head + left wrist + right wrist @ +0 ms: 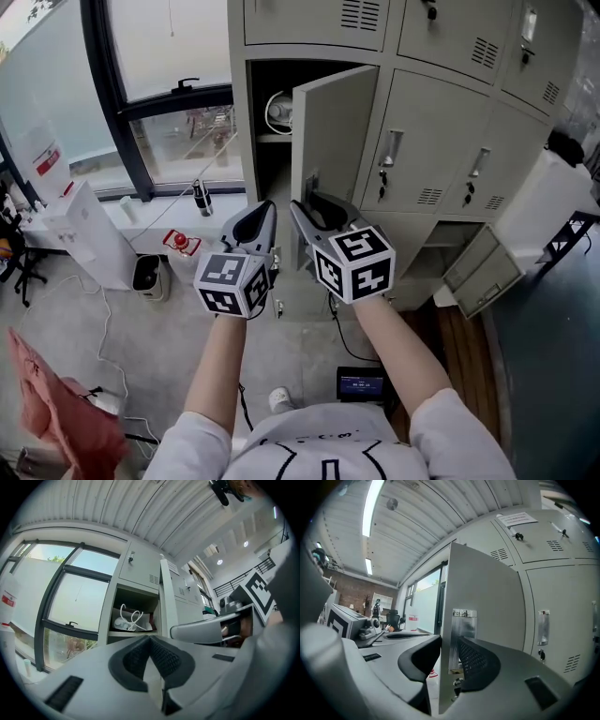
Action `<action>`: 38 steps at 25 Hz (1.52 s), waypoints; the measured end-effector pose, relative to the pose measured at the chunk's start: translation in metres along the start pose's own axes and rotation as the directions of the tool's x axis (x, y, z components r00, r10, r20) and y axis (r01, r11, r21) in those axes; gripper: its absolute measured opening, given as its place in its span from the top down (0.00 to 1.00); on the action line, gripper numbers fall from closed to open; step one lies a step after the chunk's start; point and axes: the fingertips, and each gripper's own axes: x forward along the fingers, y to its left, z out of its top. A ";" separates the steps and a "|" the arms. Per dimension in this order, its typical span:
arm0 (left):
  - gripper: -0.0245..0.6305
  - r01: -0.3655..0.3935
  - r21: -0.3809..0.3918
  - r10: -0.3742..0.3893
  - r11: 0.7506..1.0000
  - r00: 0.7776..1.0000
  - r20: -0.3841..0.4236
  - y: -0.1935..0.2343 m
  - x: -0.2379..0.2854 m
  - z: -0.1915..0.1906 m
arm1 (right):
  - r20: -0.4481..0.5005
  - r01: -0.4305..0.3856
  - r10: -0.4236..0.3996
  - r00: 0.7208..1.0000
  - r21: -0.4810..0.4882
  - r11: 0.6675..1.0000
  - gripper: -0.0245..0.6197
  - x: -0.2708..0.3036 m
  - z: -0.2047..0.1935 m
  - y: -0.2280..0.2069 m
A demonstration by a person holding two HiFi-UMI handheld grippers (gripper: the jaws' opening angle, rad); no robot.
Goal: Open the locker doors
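The beige locker bank [441,122] fills the top of the head view. One middle-row locker door [333,122] stands swung out, and a white cord bundle [278,111] lies on the shelf inside. My right gripper [306,210] is level with that door's free edge. In the right gripper view the door edge [483,592] and its metal latch plate [464,620] sit between the two pads, which press on both sides. My left gripper [266,210] hovers just left of it, shut and holding nothing, its pads [159,656] meeting at the tip. It faces the open compartment [131,616].
Closed lockers with handles [389,150] stand to the right of the open one. A lower door [478,267] hangs open at the right. A window [169,84], a white box [89,234], a red object [181,242] and a pink cloth [56,412] are at the left. A small device [361,384] lies on the floor.
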 end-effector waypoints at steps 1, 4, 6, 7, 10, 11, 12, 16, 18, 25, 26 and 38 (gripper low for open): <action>0.95 0.007 0.001 -0.007 1.000 1.000 -0.001 -0.007 0.001 0.000 | -0.002 -0.003 0.003 1.000 0.001 1.000 0.75 -0.007 0.000 -0.002; 0.95 0.024 0.001 -0.024 1.000 1.000 -0.005 -0.028 0.006 -0.002 | -0.007 -0.014 0.014 1.000 0.000 1.000 0.75 -0.027 0.000 -0.010; 0.95 0.034 0.001 -0.034 0.999 0.999 -0.007 -0.041 0.009 -0.002 | -0.005 -0.026 0.026 1.000 0.002 1.000 0.74 -0.040 -0.001 -0.016; 0.95 0.039 0.001 -0.039 0.999 0.999 -0.008 -0.047 0.011 -0.002 | -0.003 -0.034 0.034 0.999 0.002 0.999 0.74 -0.046 -0.001 -0.019; 0.95 0.053 0.007 -0.053 0.999 0.999 -0.007 -0.063 0.015 -0.001 | 0.011 -0.054 0.054 0.998 -0.002 0.999 0.73 -0.064 -0.002 -0.028; 0.96 0.058 0.011 -0.058 0.998 0.998 -0.005 -0.068 0.017 0.000 | 0.016 -0.057 0.057 0.998 -0.005 0.998 0.73 -0.069 -0.002 -0.031; 0.95 0.064 0.014 -0.063 0.998 0.998 -0.004 -0.072 0.019 0.001 | 0.019 -0.057 0.057 0.998 -0.013 0.998 0.73 -0.074 -0.002 -0.034; 0.95 0.082 0.024 -0.082 0.996 0.997 -0.005 -0.089 0.025 0.002 | 0.019 -0.041 0.043 0.999 -0.059 0.997 0.74 -0.095 -0.002 -0.045; 0.95 0.087 0.024 -0.087 0.996 0.996 -0.005 -0.097 0.028 0.002 | 0.020 -0.035 0.036 0.999 -0.064 0.997 0.74 -0.105 -0.002 -0.054; 0.95 0.100 0.032 -0.100 0.994 0.995 -0.011 -0.123 0.030 0.000 | 0.021 0.016 -0.016 1.000 -0.006 1.000 0.74 -0.143 -0.006 -0.092; 0.95 0.100 0.031 -0.100 0.994 0.995 -0.010 -0.125 0.030 0.001 | 0.020 0.026 -0.026 0.999 -0.008 1.000 0.75 -0.147 -0.006 -0.097; 0.95 0.147 0.021 -0.147 0.989 0.989 -0.001 -0.144 0.020 0.000 | -0.009 0.103 -0.104 0.995 -0.068 0.992 0.82 -0.154 -0.007 -0.107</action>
